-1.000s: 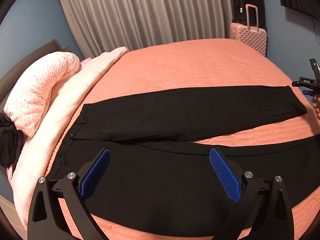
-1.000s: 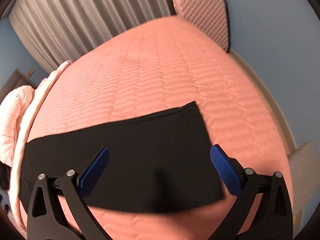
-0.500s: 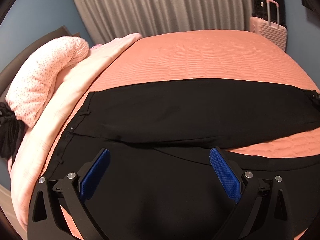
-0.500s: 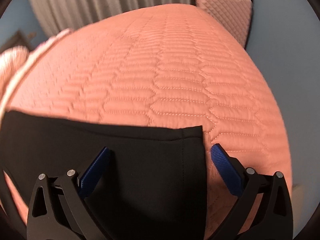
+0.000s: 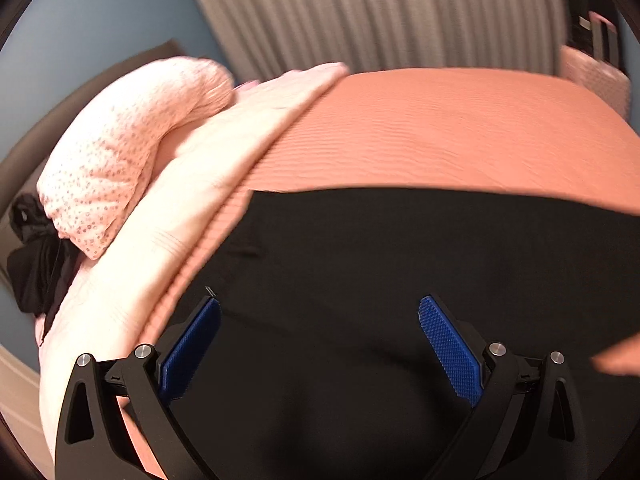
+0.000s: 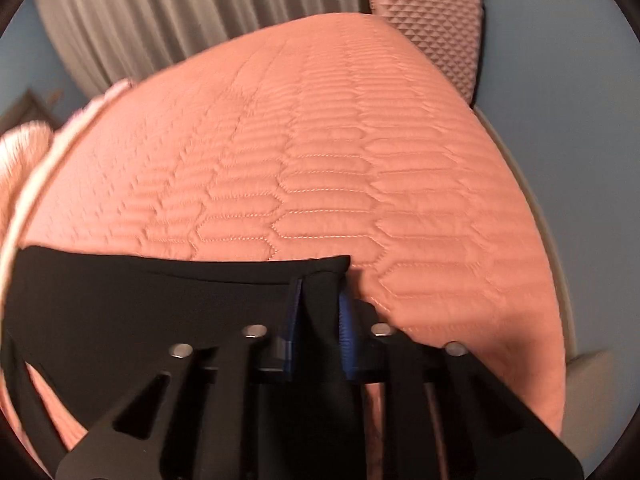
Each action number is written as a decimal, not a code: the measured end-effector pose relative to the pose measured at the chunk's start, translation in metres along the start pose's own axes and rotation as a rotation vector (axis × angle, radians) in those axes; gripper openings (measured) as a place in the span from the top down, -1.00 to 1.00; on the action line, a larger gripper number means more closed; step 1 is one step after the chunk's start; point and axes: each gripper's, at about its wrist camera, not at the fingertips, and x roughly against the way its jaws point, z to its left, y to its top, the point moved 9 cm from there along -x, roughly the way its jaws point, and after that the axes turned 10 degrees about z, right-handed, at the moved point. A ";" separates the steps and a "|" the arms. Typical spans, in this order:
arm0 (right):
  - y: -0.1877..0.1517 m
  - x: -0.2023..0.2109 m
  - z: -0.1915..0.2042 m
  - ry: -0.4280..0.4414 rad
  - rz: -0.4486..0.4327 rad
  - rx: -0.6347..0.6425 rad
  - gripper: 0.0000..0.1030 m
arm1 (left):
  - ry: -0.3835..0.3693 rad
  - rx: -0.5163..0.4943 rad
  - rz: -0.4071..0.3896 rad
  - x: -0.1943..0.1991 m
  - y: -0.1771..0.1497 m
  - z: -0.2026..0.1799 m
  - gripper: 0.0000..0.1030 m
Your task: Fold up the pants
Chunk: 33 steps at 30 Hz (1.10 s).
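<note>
Black pants (image 5: 380,264) lie spread across the orange quilted bed (image 5: 460,132). My left gripper (image 5: 320,320) is open, low over the waist end of the pants, its blue pads (image 5: 448,348) on either side of the dark cloth. In the right wrist view my right gripper (image 6: 320,312) is shut on the hem end of a pant leg (image 6: 160,292), with a fold of black cloth pinched between the blue pads (image 6: 346,320) near the leg's far right corner.
Pink pillows and a pale blanket (image 5: 132,152) lie at the left end of the bed, with a dark garment (image 5: 36,264) beside them. A pink suitcase (image 6: 432,20) stands past the bed's far corner. Grey curtains (image 5: 380,12) hang behind the bed.
My right gripper has gone from open over the leg hem to shut on it. My left gripper has moved lower and closer over the waist, still open.
</note>
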 end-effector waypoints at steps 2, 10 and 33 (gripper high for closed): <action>0.001 0.000 0.003 -0.017 -0.002 -0.001 0.73 | 0.066 0.032 0.021 -0.036 0.034 0.039 -0.90; -0.003 0.001 0.004 -0.060 -0.036 -0.080 0.73 | 0.110 0.015 0.158 -0.174 0.116 0.106 -0.90; -0.082 0.197 0.066 0.021 -0.248 0.094 0.87 | -0.306 0.082 0.043 -0.025 0.064 0.140 0.87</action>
